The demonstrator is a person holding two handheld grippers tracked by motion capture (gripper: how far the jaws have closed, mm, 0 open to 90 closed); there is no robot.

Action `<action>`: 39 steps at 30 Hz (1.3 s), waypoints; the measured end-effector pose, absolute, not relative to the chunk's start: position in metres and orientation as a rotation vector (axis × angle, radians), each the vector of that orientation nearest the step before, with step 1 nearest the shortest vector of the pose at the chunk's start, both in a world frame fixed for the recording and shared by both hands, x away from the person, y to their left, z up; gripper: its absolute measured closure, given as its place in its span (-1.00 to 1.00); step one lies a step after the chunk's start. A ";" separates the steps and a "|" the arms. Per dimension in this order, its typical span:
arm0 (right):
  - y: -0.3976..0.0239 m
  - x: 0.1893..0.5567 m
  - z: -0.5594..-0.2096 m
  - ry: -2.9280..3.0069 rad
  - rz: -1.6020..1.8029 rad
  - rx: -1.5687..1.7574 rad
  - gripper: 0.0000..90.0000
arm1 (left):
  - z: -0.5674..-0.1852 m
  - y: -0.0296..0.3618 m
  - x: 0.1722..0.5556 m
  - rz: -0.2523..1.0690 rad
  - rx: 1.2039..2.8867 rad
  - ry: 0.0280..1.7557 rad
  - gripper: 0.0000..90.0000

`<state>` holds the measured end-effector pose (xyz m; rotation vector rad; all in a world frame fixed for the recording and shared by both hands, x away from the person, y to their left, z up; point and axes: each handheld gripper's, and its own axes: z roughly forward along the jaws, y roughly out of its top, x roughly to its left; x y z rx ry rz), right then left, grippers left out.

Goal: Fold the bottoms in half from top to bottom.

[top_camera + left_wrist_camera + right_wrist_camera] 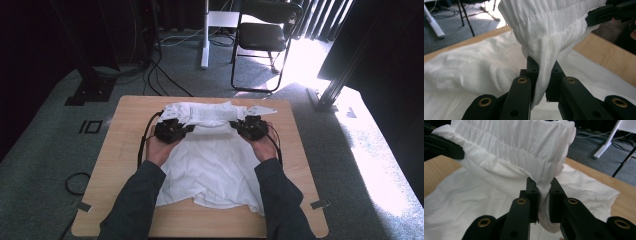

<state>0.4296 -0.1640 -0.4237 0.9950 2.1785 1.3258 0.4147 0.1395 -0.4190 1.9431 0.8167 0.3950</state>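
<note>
Two claws, both mine, clamp one white garment (210,160). No container is present. My left gripper (541,75) pinches one end of the ruffled elastic band, and my right gripper (544,192) pinches the other. The band hangs stretched between them above the wooden table (125,150); the remaining fabric lies on it. My forearms hide its near corners.
</note>
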 end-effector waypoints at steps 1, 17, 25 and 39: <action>-0.166 0.426 -0.419 2.178 1.332 0.984 0.82 | -0.415 0.140 0.411 0.395 1.941 0.802 0.88; -0.168 0.361 -0.482 2.352 1.311 0.985 0.82 | -0.483 0.150 0.358 0.268 2.082 0.771 0.83; -0.152 0.360 -0.534 2.502 1.170 1.061 0.76 | -0.547 0.156 0.362 0.106 2.135 0.918 0.67; -0.182 0.364 -0.496 2.394 1.336 1.119 0.12 | -0.494 0.183 0.369 0.190 1.996 0.947 0.45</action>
